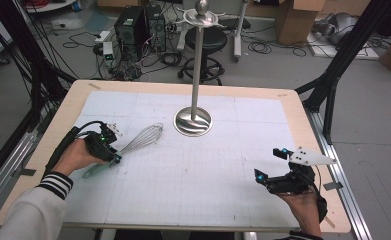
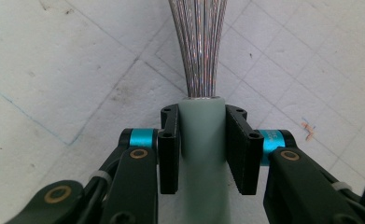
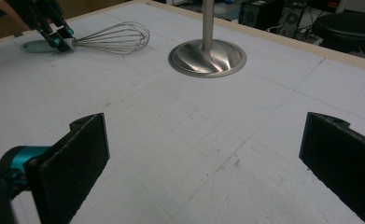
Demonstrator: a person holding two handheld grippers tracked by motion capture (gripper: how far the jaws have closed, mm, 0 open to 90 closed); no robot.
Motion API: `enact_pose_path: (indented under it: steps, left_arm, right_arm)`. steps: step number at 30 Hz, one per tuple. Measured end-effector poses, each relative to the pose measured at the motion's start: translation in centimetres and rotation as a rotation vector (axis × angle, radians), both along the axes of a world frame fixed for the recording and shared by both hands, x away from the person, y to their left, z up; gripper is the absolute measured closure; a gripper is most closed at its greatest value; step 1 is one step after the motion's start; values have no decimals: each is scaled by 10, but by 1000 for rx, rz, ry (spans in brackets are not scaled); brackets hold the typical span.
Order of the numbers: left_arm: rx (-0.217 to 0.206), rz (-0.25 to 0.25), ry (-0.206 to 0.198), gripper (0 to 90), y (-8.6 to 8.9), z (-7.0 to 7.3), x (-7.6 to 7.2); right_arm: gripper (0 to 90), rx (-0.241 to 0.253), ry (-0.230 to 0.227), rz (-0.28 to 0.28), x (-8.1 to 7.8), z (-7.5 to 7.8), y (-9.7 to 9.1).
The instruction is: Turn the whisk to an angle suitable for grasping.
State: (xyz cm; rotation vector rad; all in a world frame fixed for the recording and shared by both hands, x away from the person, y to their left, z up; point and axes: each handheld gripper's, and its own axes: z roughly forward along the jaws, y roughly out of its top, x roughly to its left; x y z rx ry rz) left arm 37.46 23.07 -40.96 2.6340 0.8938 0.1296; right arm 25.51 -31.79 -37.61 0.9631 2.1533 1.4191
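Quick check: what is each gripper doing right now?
Left gripper: shut on the whisk, at its pale green handle.
Right gripper: open, nothing between its jaws.

Wire whisk (image 2: 200,42), matt plastic handle (image 2: 203,154)

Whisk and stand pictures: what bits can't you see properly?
- Whisk: in the high view the left gripper and hand cover most of its pale green handle; the left gripper view cuts off its wire loops at the top edge.
- Metal stand: the right gripper view cuts off its pole and top.
- Hooks on its top: too small in the high view.
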Motion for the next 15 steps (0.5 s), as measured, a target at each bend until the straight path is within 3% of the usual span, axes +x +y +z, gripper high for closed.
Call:
enact_pose_path:
  steps: [8,12,15]
  left_arm:
    - [-21,-19,-6,696,0,2,-2]
    - [-20,-47,-24,697,1,8,-3]
    - [-43,-61,-33,697,1,15,-6]
  right_arm:
    - [5,-4,-2,3,0,0,1]
    - [5,-3,1,-2,0,1,0]
    - [5,-3,-1,1,0,1,0]
